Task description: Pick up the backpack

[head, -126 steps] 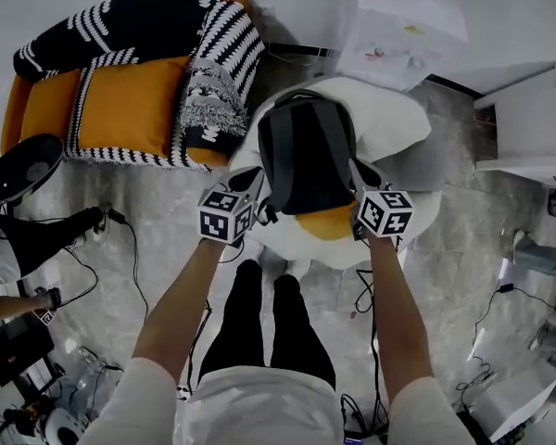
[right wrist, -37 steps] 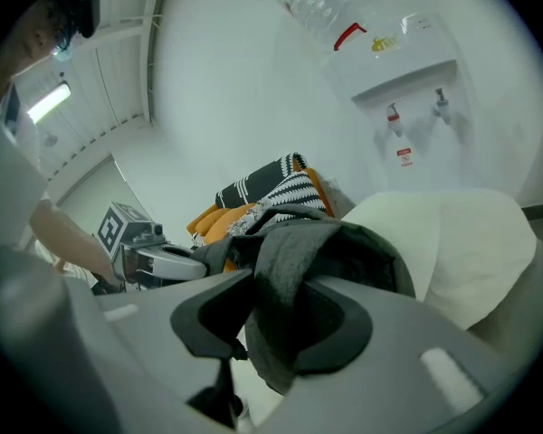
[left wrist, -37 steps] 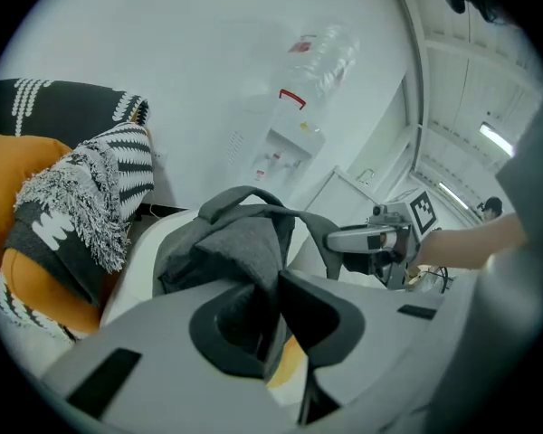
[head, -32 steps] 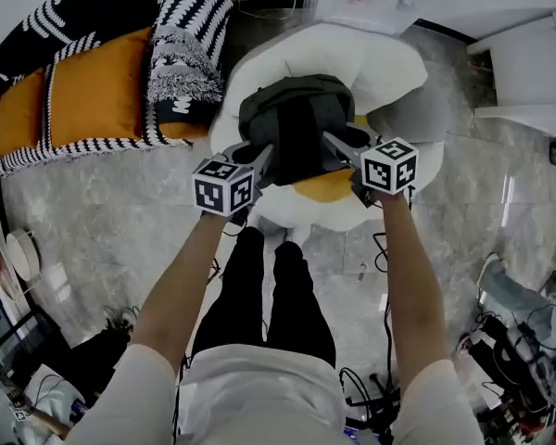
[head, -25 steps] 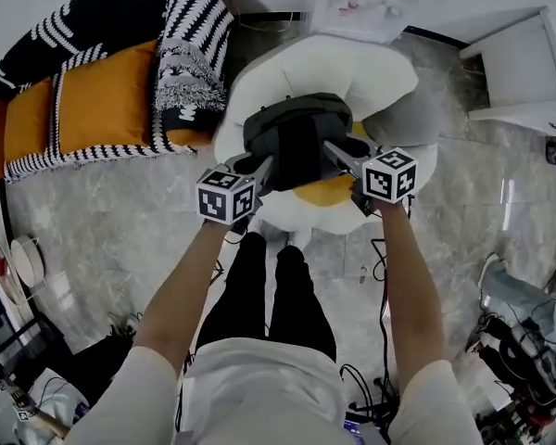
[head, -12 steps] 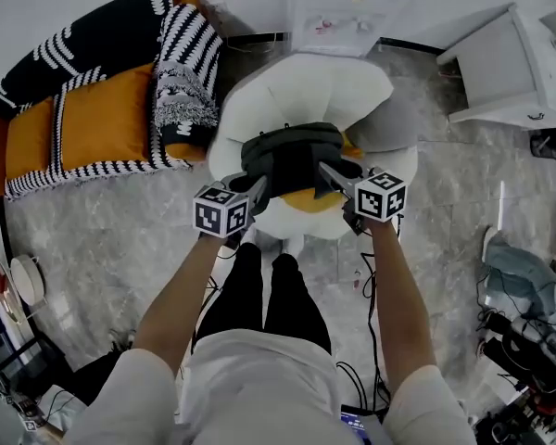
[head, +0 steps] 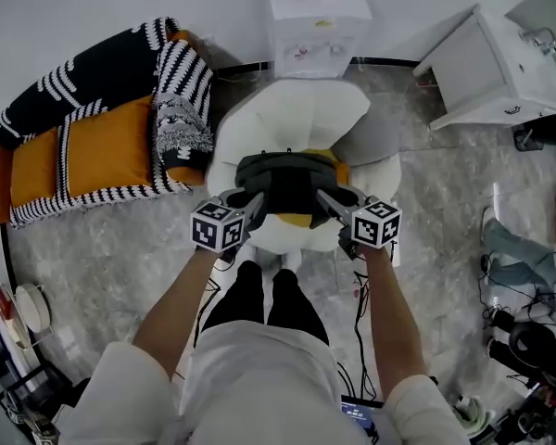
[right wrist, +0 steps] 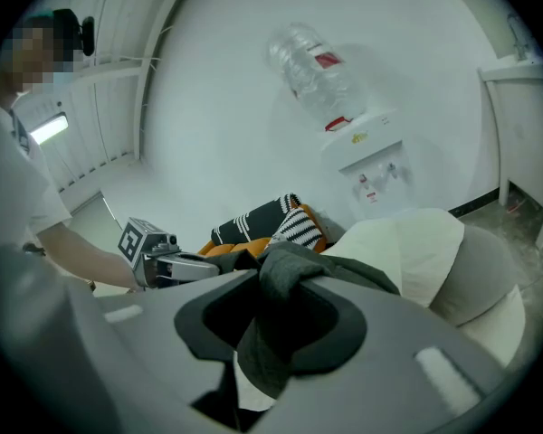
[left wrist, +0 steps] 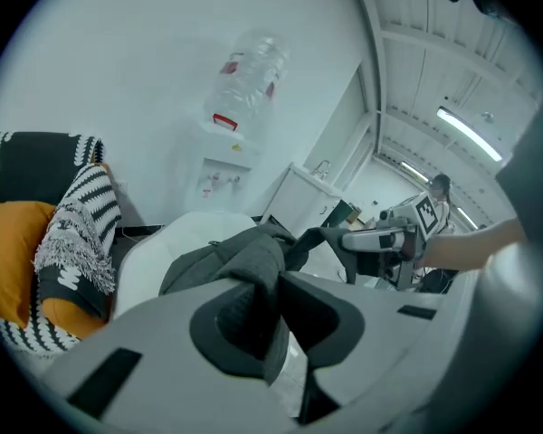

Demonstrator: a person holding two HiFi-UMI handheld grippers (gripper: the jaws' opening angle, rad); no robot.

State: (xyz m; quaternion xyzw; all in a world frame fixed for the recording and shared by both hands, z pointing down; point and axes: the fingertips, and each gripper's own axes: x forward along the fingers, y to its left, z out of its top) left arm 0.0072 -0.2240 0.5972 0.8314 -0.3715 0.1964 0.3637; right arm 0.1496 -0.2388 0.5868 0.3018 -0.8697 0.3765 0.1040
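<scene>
Your dark grey fabric backpack (head: 287,176) sags creased (folds bunched), long axis crosswise between your left gripper (head: 253,200) and right gripper (head: 325,196), each clamped on its fabric.

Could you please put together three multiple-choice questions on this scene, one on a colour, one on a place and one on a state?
1. What colour is the sofa seat beside the striped blanket?
A) green B) orange C) blue

2. Where does the water dispenser stand?
A) on the sofa B) against the wall, beyond the white chair C) on the blanket

3. How do the left gripper and the right gripper stand?
A) both open and empty B) only the left one grips C) both shut on the backpack

Answers:
1 B: orange shows between the black-and-white stripes.
2 B: the head view shows it at the wall behind the chair.
3 C: each gripper view shows dark fabric pinched between its jaws.
</scene>
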